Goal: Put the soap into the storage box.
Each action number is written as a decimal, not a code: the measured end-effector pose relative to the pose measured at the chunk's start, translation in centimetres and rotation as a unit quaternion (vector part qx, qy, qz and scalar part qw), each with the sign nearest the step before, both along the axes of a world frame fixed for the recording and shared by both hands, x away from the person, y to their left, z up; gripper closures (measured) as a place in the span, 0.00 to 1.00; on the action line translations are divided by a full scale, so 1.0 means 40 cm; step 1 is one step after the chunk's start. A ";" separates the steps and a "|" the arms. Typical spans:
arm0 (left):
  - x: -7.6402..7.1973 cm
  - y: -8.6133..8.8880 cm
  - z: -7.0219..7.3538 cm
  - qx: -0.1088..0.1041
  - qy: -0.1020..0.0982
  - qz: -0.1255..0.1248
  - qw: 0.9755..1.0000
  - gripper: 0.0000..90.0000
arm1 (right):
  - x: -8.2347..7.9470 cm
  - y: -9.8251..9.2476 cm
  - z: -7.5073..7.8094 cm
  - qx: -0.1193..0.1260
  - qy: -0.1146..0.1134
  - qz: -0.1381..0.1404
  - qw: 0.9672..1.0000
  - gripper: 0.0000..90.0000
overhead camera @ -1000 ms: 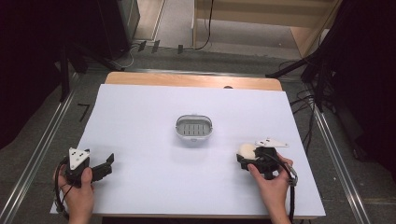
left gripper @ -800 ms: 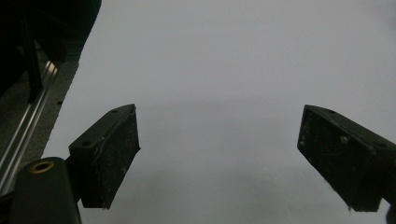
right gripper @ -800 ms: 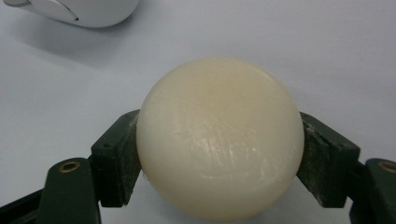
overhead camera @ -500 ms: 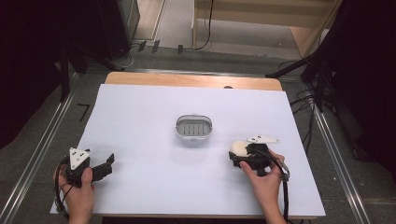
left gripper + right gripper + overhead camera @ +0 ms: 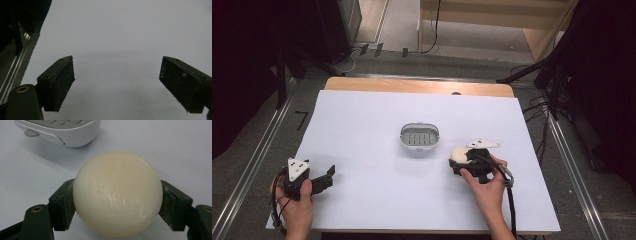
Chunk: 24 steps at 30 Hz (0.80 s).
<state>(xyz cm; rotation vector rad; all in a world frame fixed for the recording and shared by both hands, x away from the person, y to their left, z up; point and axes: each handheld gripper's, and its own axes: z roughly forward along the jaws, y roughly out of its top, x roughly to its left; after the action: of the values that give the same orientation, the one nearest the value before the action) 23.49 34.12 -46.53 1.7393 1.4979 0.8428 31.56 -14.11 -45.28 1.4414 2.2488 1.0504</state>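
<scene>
Soap [image 5: 458, 153] sits clamped in right gripper [image 5: 464, 161], right-centre of white table [image 5: 362, 125]. Soap dish [image 5: 419, 138] lies up-left of it, near, not touching; dish long axis runs left-right. Left gripper [image 5: 324, 177] far off at near-left.

Left gripper view: jaws wide apart, nothing between.

Right gripper view: jaws pressed on both flanks of soap [image 5: 117, 193], rounded, no clear long axis. Dish [image 5: 60, 132] ahead, far-left.
</scene>
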 end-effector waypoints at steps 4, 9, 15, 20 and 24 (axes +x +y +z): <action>0.000 0.001 0.000 0.000 0.001 -0.001 1.000 0.15 | 0.006 0.015 0.003 -0.001 0.001 0.003 1.000 0.28; 0.000 0.000 0.000 0.001 0.000 -0.001 1.000 0.15 | 0.015 0.029 0.009 0.000 0.000 0.008 1.000 0.28; 0.000 -0.002 0.000 0.003 0.001 -0.003 1.000 0.15 | 0.023 0.042 0.019 0.001 0.001 0.013 1.000 0.28; 0.000 -0.002 0.000 0.003 0.001 -0.003 1.000 0.15 | 0.030 0.053 0.026 0.002 0.000 0.015 1.000 0.28; 0.000 -0.001 0.000 0.002 0.001 -0.004 1.000 0.15 | 0.035 0.061 0.032 0.003 -0.002 0.018 1.000 0.28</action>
<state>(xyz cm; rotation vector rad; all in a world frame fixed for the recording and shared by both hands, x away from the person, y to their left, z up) 23.48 34.07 -46.54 1.7480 1.4911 0.8422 32.95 -11.66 -43.99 1.4048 2.2777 1.0723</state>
